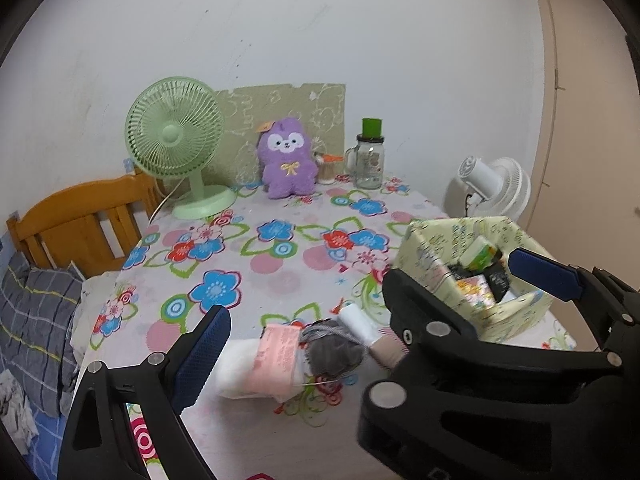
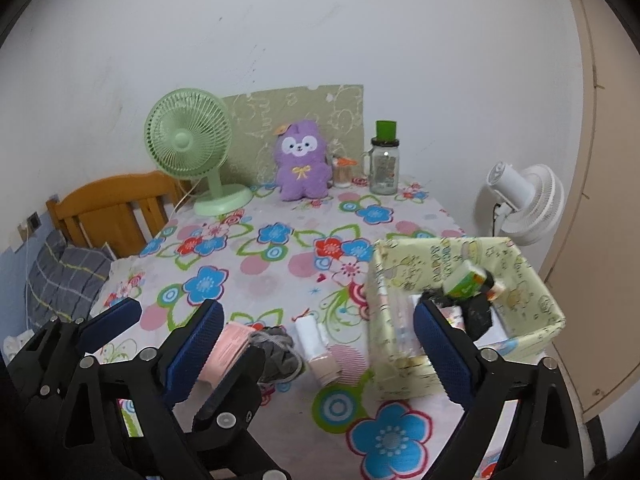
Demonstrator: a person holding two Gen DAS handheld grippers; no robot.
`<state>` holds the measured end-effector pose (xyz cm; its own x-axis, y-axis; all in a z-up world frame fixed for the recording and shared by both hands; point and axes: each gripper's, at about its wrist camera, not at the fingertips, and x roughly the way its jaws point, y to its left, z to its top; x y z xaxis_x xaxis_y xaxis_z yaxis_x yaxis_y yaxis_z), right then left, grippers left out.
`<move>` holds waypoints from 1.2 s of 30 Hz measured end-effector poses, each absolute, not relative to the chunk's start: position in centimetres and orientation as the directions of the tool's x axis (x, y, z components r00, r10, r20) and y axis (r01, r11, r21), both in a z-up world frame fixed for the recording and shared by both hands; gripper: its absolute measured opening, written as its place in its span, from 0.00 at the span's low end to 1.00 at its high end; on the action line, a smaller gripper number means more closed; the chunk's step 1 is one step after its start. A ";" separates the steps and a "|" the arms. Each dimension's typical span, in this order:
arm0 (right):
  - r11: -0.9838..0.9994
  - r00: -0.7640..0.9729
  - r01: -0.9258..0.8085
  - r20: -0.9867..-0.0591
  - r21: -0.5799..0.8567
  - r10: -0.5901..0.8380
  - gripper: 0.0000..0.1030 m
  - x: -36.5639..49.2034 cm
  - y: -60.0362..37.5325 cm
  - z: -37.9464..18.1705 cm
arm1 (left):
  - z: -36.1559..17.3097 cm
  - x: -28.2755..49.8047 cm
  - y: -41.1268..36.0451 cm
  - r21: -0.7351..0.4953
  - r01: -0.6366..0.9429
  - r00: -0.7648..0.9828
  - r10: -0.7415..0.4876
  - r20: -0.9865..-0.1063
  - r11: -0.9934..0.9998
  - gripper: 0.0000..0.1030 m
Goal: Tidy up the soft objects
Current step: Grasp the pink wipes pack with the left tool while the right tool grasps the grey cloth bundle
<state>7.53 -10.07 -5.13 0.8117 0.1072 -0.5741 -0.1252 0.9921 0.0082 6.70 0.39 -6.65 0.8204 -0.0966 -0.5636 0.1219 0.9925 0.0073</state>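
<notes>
A scuffed white wall (image 2: 280, 20) is backing the table (image 2: 280, 280), which is wearing a flowered cloth. A wooden bed headboard (image 2: 112, 208) is standing left; a beige door (image 2: 600, 200) is curving right.

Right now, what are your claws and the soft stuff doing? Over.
Both claws open, empty: left, right. Grey socks, pink pack, rolls loose beside box. Nothing in the way.

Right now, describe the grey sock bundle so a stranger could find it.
Start at the flowered tablecloth, near edge, left of the pale green box. The grey sock bundle lies between a pink packet and a white-and-beige roll, the only dark, crumpled piece.
</notes>
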 end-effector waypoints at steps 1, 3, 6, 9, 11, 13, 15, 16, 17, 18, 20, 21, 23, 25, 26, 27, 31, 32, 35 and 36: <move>0.992 0.809 -0.130 -0.577 0.006 0.110 0.92 7.6 -9.8 -5.4 | -6.9 6.8 0.6 0.008 0.118 0.820 -0.093 -0.565 0.993 0.92; 0.989 0.800 -0.145 -0.588 0.008 0.121 0.91 8.1 -9.3 -6.2 | -7.7 7.1 1.2 0.013 0.110 0.819 -0.083 -0.568 0.994 0.92; 0.987 0.780 -0.159 -0.610 0.021 0.139 0.88 8.7 -8.7 -7.4 | -8.7 7.6 1.8 0.023 0.100 0.811 -0.068 -0.581 0.995 0.90; 0.986 0.767 -0.167 -0.624 0.025 0.146 0.88 9.3 -8.1 -8.4 | -9.7 8.0 2.5 0.019 0.091 0.800 -0.062 -0.597 0.996 0.88; 0.984 0.760 -0.175 -0.632 0.022 0.149 0.87 9.6 -7.8 -9.0 | -10.3 8.4 3.0 0.012 0.084 0.791 -0.059 -0.610 0.996 0.87; 0.984 0.755 -0.179 -0.639 0.017 0.148 0.86 9.9 -7.4 -9.6 | -10.8 8.6 3.2 0.007 0.077 0.783 -0.056 -0.619 0.997 0.85; 0.984 0.748 -0.178 -0.648 0.014 0.144 0.84 10.2 -7.2 -10.3 | -11.5 8.9 3.6 0.001 0.067 0.773 -0.052 -0.632 0.998 0.83; 0.984 0.742 -0.179 -0.654 0.015 0.144 0.82 10.4 -7.1 -10.6 | -11.8 9.1 3.8 -0.005 0.063 0.768 -0.052 -0.638 0.998 0.82; 0.984 0.737 -0.178 -0.661 0.014 0.143 0.80 10.7 -7.0 -11.0 | -12.1 9.2 4.0 -0.010 0.061 0.763 -0.053 -0.644 0.998 0.82; 0.984 0.733 -0.178 -0.666 0.011 0.140 0.78 10.8 -7.0 -11.2 | -12.4 9.4 4.1 -0.014 0.056 0.757 -0.051 -0.652 0.998 0.81; 0.983 0.722 -0.183 -0.677 0.007 0.140 0.75 11.3 -6.9 -11.7 | -13.0 9.7 4.3 -0.018 0.051 0.749 -0.050 -0.661 0.999 0.80; 0.982 0.716 -0.187 -0.684 0.007 0.141 0.75 11.5 -6.8 -12.0 | -13.4 10.0 4.4 -0.024 0.048 0.741 -0.051 -0.669 0.999 0.79; 0.982 0.705 -0.189 -0.695 0.008 0.141 0.75 11.9 -6.7 -12.6 | -13.9 10.4 4.4 -0.029 0.044 0.732 -0.052 -0.680 0.999 0.77; 0.982 0.697 -0.190 -0.703 0.010 0.142 0.75 12.2 -6.6 -13.0 | -14.4 10.8 4.5 -0.030 0.041 0.722 -0.051 -0.690 0.999 0.76; 0.982 0.692 -0.191 -0.708 0.009 0.141 0.75 12.4 -6.5 -13.2 | -14.5 11.0 4.6 -0.029 0.041 0.719 -0.050 -0.694 0.999 0.76; 0.981 0.687 -0.192 -0.712 0.010 0.141 0.74 12.6 -6.5 -13.4 | -14.8 11.2 4.6 -0.028 0.040 0.715 -0.048 -0.697 0.999 0.76; 0.981 0.664 -0.192 -0.735 0.009 0.137 0.71 13.5 -6.3 -14.4 | -15.7 11.9 4.7 -0.023 0.032 0.698 -0.039 -0.715 0.999 0.74; 0.981 0.654 -0.194 -0.744 0.014 0.140 0.71 13.8 -6.3 -14.7 | -15.9 12.1 4.7 -0.025 0.030 0.693 -0.039 -0.720 0.999 0.73; 0.981 0.634 -0.193 -0.760 0.024 0.144 0.70 14.4 -6.2 -15.5 | -16.7 12.7 4.8 -0.028 0.025 0.681 -0.037 -0.731 0.999 0.71; 0.980 0.629 -0.195 -0.763 0.031 0.150 0.70 14.6 -6.2 -15.7 | -16.8 12.8 4.8 -0.028 0.026 0.681 -0.038 -0.731 0.999 0.68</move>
